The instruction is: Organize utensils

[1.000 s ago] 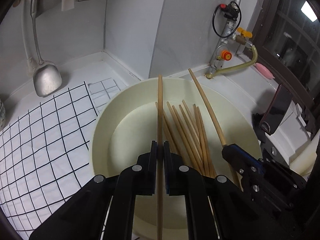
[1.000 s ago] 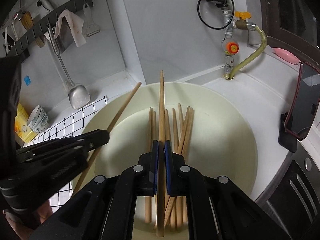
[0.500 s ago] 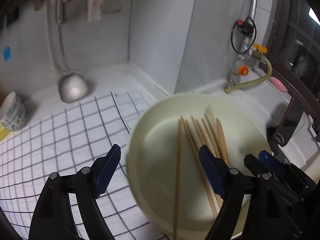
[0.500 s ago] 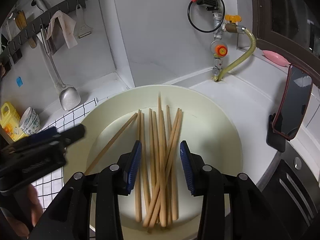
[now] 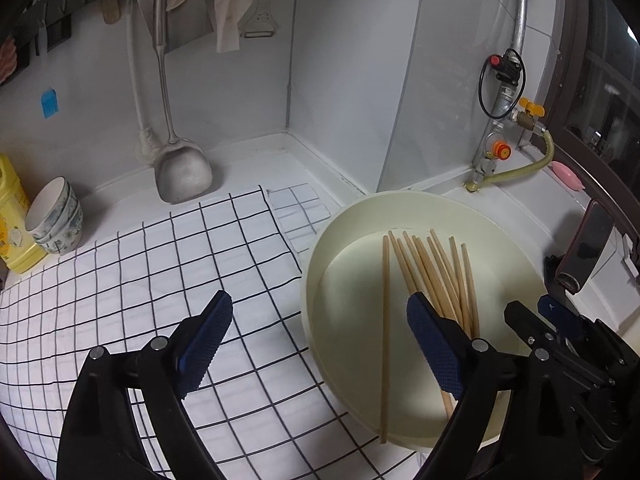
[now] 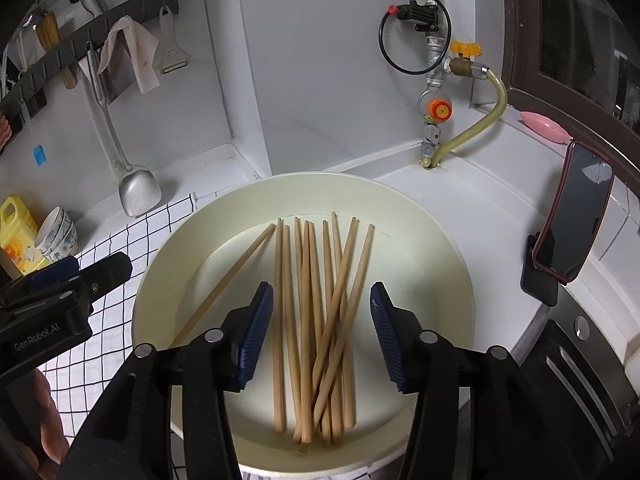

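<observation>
A cream round basin (image 6: 448, 236) holds several wooden chopsticks (image 6: 316, 312) in a loose bundle. One chopstick (image 6: 228, 280) lies apart, slanted to the left with its near end on the rim. My right gripper (image 6: 320, 332) is open and empty above the bundle. In the left wrist view the basin (image 5: 320, 256) is at the right, and the single chopstick (image 5: 385, 332) leans over its front rim. My left gripper (image 5: 320, 344) is open wide and empty above the basin's left edge. The right gripper (image 5: 560, 344) shows at the right.
A checked cloth (image 5: 160, 272) covers the counter left of the basin. A metal spatula (image 5: 180, 168) hangs from a wall rack. Bowls (image 5: 56, 220) and a yellow bottle (image 5: 12, 216) stand at far left. A gas valve and hose (image 6: 440, 108) and a phone (image 6: 576, 212) are at the right.
Both grippers were shut on one chopstick each; both opened and dropped them into the basin. Both grippers pulled back, the left one also swinging left over the cloth.
</observation>
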{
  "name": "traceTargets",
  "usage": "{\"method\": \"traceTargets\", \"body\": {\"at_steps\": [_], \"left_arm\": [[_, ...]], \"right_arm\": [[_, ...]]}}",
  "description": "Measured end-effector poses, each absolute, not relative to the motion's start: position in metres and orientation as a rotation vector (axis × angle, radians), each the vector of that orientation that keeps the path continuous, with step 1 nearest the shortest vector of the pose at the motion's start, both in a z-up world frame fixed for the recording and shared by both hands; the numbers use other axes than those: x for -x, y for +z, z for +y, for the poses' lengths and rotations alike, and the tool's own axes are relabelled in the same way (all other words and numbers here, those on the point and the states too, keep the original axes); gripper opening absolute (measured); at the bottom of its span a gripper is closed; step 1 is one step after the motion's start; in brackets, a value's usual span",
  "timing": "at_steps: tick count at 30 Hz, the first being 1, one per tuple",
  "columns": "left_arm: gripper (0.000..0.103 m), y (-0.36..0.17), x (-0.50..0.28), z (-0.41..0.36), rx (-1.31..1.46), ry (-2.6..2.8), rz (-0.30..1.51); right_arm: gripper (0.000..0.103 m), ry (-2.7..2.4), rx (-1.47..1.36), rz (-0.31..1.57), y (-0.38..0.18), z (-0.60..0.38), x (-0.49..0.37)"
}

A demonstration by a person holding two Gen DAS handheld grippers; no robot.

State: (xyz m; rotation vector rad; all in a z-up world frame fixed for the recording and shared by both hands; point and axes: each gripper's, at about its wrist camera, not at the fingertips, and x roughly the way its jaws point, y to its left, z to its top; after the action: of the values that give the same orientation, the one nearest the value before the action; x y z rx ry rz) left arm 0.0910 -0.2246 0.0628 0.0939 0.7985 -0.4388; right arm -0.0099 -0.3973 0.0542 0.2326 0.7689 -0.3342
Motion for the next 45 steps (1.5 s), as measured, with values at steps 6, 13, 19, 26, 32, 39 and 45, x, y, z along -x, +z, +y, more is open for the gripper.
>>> {"method": "traceTargets", "body": {"at_steps": [6, 13, 19, 26, 32, 39, 45], "left_arm": [[0.091, 0.069, -0.083, -0.216, -0.097, -0.416, 0.774], [0.094, 0.072, -0.073, -0.212, -0.11, -0.404, 0.761], [0.095, 0.075, -0.065, -0.206, -0.106, -0.393, 0.753], [0.097, 0.079, -0.063, -0.201, -0.095, -0.372, 0.755], [0.097, 0.08, -0.06, -0.201, -0.108, -0.353, 0.749], [0.097, 0.082, -0.059, -0.197, -0.101, -0.353, 0.756], [0.097, 0.086, -0.059, -0.193, -0.091, -0.341, 0.747]], "right_arm": [[0.051, -0.335, -0.22, 0.757, 0.06, -0.388, 0.017], [0.054, -0.331, -0.219, 0.755, 0.06, -0.379, 0.023], [0.062, -0.334, -0.22, 0.735, 0.065, -0.378, 0.027], [0.066, -0.338, -0.231, 0.724, 0.069, -0.382, 0.03], [0.066, -0.34, -0.23, 0.724, 0.07, -0.383, 0.031], [0.066, -0.332, -0.224, 0.721, 0.07, -0.381, 0.031], [0.067, -0.325, -0.217, 0.721, 0.072, -0.378, 0.031]]}}
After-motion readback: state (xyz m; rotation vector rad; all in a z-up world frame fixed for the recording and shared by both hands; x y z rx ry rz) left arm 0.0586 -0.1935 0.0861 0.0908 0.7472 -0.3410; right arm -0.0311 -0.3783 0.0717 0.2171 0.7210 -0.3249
